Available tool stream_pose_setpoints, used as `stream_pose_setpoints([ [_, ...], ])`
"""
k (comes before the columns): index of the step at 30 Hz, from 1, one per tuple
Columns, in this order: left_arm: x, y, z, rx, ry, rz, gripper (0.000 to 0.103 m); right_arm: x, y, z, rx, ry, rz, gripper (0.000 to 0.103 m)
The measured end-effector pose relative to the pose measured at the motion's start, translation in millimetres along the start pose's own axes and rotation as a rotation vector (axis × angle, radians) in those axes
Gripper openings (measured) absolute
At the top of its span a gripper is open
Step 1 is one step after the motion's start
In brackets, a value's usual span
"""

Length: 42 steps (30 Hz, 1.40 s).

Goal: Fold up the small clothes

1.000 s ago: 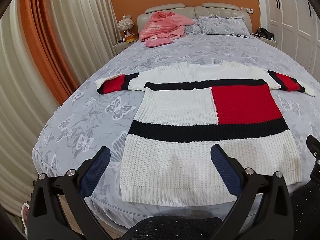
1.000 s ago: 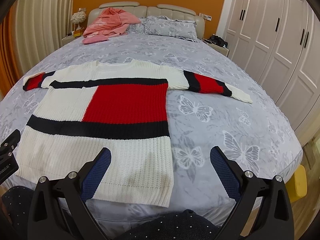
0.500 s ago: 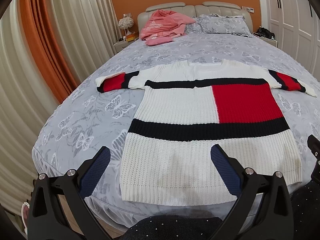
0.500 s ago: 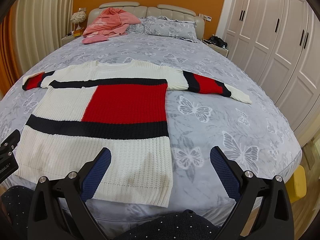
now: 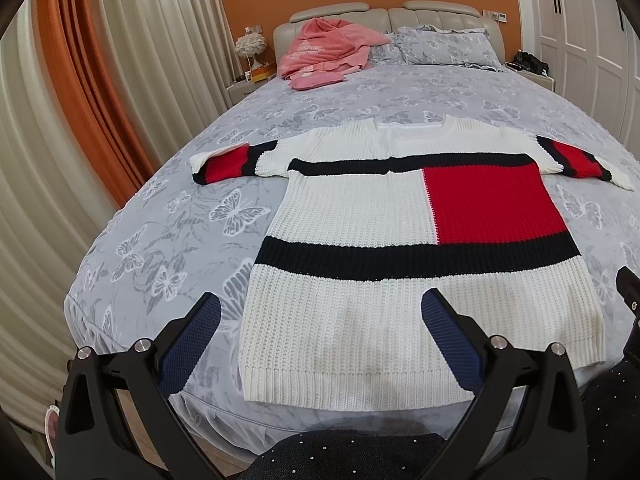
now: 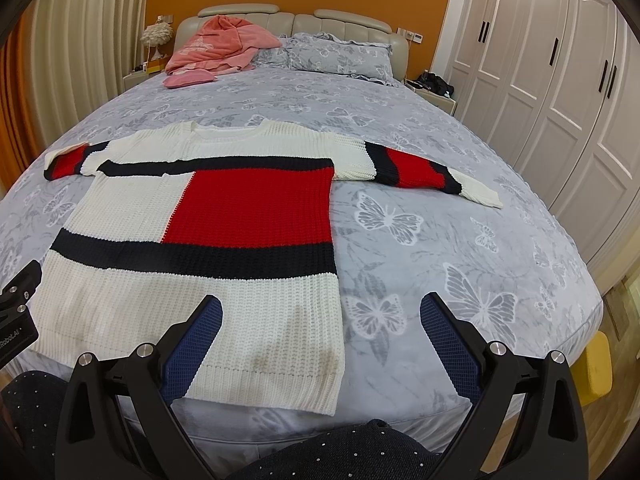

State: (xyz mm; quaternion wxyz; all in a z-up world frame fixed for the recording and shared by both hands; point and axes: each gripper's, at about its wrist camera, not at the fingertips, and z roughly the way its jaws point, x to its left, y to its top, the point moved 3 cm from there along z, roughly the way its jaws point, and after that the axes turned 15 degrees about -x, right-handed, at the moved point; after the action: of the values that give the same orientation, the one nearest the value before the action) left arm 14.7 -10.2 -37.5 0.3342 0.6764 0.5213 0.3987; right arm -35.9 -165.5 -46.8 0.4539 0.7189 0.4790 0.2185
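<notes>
A white knit sweater (image 5: pixel 360 216) with a red block and navy stripes lies flat on the bed, hem toward me and both sleeves spread sideways. It also shows in the right wrist view (image 6: pixel 224 216). My left gripper (image 5: pixel 320 320) is open and empty, held above the sweater's near left hem corner. My right gripper (image 6: pixel 320 320) is open and empty above the near right hem corner. Each gripper's edge shows at the side of the other's view.
The bed (image 5: pixel 168 240) has a grey butterfly cover. A pink garment pile (image 5: pixel 328 52) and pillows (image 6: pixel 340 56) lie at the headboard. Curtains (image 5: pixel 80 100) hang on the left, white wardrobe doors (image 6: pixel 560 80) stand on the right. A yellow object (image 6: pixel 598 368) sits by the bed's right corner.
Both views have shifted slightly: the sweater sits a little lower and closer in frame. The sweater itself has not moved and both grippers stay open.
</notes>
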Motion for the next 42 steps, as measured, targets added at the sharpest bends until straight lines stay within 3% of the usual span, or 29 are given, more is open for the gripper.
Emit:
stream_pose_setpoints([
  [23, 0, -3, 1, 0.008, -0.003, 0.005, 0.098, 0, -1, 1, 0.004, -0.003, -0.002, 0.098],
  [27, 6, -3, 5, 0.041, -0.038, -0.038, 0.098, -13, 0, 9, 0.061, 0.026, 0.044, 0.098],
  [30, 16, 0, 9, 0.064, -0.069, -0.112, 0.098, -48, 6, 32, 0.122, 0.080, 0.178, 0.098],
  [35, 32, 2, 18, 0.114, -0.063, -0.214, 0.098, -147, 25, 111, 0.178, 0.002, 0.322, 0.098],
  [38, 33, 8, 27, 0.131, -0.046, -0.237, 0.098, -243, 28, 184, 0.241, -0.017, 0.553, 0.098],
  [42, 23, 21, 53, 0.169, -0.045, -0.267, 0.098, -339, 19, 265, 0.285, -0.057, 0.846, 0.097],
])
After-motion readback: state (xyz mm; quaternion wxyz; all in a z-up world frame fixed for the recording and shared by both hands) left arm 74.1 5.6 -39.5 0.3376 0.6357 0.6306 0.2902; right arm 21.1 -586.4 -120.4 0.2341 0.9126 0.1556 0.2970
